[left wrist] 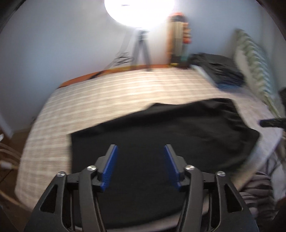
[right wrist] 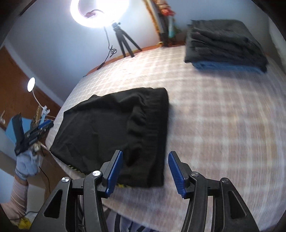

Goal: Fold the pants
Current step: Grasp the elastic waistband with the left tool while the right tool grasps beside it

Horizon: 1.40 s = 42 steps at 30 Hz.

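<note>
Pants (right wrist: 116, 132) lie folded on the bed (right wrist: 214, 125) near its front edge, just ahead of both grippers. Right gripper (right wrist: 145, 169) hovers over their right end; left gripper (left wrist: 141, 166) over the middle. Both gape empty.

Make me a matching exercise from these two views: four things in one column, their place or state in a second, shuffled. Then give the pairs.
1. black pants
2. folded stack
3. ring light
4. right tool

A. on a tripod by the wall
B. open, holding nothing
C. at the bed's far right corner
D. folded flat at the bed's near edge

Pairs: 1-D, 2-C, 3-A, 4-B
</note>
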Motion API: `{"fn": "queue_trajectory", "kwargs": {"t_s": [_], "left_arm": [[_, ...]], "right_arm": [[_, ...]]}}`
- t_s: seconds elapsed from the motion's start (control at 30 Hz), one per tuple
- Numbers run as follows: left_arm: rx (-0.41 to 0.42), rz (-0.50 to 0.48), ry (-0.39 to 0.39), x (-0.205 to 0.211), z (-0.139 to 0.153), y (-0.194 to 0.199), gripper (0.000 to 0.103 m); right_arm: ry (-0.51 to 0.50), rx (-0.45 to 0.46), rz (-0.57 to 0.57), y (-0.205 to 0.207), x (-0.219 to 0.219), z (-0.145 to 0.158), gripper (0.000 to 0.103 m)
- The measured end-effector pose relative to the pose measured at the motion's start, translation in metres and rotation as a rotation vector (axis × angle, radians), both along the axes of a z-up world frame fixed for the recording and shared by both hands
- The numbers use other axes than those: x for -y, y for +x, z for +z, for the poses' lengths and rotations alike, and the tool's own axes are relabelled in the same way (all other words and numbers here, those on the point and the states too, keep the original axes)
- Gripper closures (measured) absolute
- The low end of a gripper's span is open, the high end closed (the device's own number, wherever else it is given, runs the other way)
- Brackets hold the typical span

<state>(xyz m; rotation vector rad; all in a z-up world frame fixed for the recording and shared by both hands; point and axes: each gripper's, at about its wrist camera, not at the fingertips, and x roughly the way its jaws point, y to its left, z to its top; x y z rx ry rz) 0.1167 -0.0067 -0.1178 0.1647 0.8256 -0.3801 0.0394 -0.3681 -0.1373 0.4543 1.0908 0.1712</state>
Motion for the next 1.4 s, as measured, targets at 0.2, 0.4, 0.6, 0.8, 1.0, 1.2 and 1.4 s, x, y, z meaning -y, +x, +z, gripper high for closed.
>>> {"fn": "queue_trajectory", "kwargs": {"t_s": [0.2, 0.4, 0.6, 0.8, 1.0, 1.2, 1.4], "left_arm": [[0.008, -0.232, -0.076, 0.091, 0.014, -0.040, 0.033], [-0.011, -0.444, -0.040, 0.186, -0.001, -0.066, 0.033], [-0.035, -0.512, 0.019, 0.247, -0.026, -0.066, 0.034], [-0.053, -0.514, 0.090, 0.268, -0.048, -0.057, 0.034], [-0.050, -0.533, 0.149, 0.282, -0.060, -0.059, 0.036], [-0.061, -0.512, 0.119, 0.284, -0.068, -0.053, 0.036], [-0.041, -0.501, 0.087, 0.287, -0.068, -0.051, 0.061]], "right_arm": [[0.055, 0.010, -0.074, -0.015, 0.026, 0.000, 0.032], [0.132, 0.032, -0.091, 0.001, 0.050, 0.002, 0.029], [0.163, 0.019, -0.035, 0.043, 0.052, -0.011, 0.028], [0.160, -0.013, 0.037, 0.087, 0.044, -0.036, 0.041], [0.201, -0.015, 0.058, 0.112, 0.046, -0.055, 0.045], [0.181, 0.004, 0.111, 0.118, 0.037, -0.061, 0.045], [0.199, 0.021, 0.105, 0.125, 0.036, -0.063, 0.045]]}}
